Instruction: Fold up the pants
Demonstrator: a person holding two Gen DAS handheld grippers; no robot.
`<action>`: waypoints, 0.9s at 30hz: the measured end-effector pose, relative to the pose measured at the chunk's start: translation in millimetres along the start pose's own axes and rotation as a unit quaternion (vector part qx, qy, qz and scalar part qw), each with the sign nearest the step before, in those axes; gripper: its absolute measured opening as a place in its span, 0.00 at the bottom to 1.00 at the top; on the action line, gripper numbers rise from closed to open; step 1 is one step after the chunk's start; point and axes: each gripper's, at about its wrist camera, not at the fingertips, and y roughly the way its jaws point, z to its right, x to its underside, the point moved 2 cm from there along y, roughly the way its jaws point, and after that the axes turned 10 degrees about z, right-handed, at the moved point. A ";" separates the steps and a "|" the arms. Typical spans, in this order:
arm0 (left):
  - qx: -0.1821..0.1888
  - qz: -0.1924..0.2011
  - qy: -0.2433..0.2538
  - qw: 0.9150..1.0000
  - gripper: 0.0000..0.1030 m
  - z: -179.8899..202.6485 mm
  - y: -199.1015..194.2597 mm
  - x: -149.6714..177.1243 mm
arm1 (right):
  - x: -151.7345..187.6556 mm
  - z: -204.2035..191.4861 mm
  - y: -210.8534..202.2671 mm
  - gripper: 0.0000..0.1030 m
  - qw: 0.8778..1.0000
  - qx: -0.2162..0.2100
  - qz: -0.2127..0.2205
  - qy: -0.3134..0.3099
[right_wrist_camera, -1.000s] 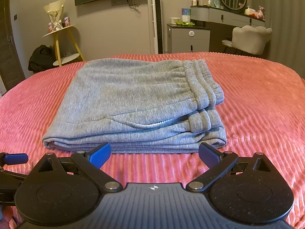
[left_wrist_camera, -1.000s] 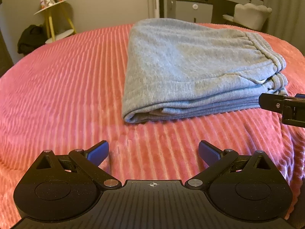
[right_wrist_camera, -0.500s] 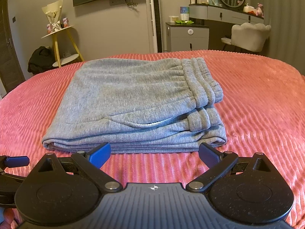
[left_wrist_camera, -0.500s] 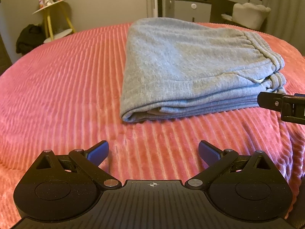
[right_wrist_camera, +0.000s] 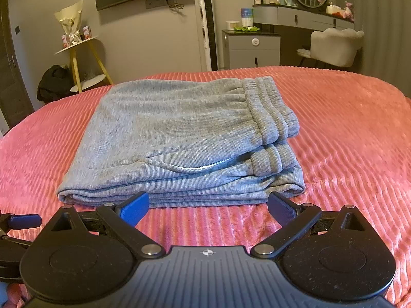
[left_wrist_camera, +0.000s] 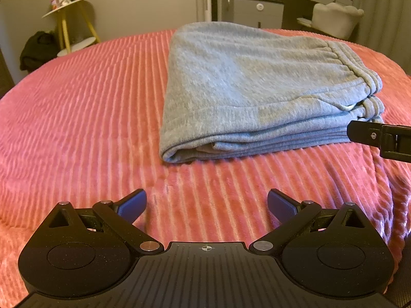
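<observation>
Grey sweatpants [left_wrist_camera: 251, 89] lie folded in a flat stack on the pink ribbed bedspread [left_wrist_camera: 77, 118], waistband at the right. In the right wrist view the pants [right_wrist_camera: 179, 138] lie straight ahead with the folded edge toward me. My left gripper [left_wrist_camera: 206, 205] is open and empty, held over the bedspread short of the stack's near left corner. My right gripper [right_wrist_camera: 208, 205] is open and empty, just short of the stack's front edge. One of its fingers [left_wrist_camera: 377, 138] shows at the right edge of the left wrist view.
The bedspread [right_wrist_camera: 346, 138] spreads around the pants on all sides. Beyond the bed stand a yellow side table [right_wrist_camera: 77, 59], a black bag [right_wrist_camera: 54, 82], a grey cabinet [right_wrist_camera: 251, 48], a white chair [right_wrist_camera: 334, 46] and a dressing table.
Both grippers have drawn back a little from the folded pants and stayed open. The pants have not moved.
</observation>
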 end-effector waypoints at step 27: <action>0.021 0.007 0.006 1.000 1.00 0.3 -2.7 -1.1 | 0.3 -4.1 -1.2 0.96 1.000 0.001 0.003 -0.008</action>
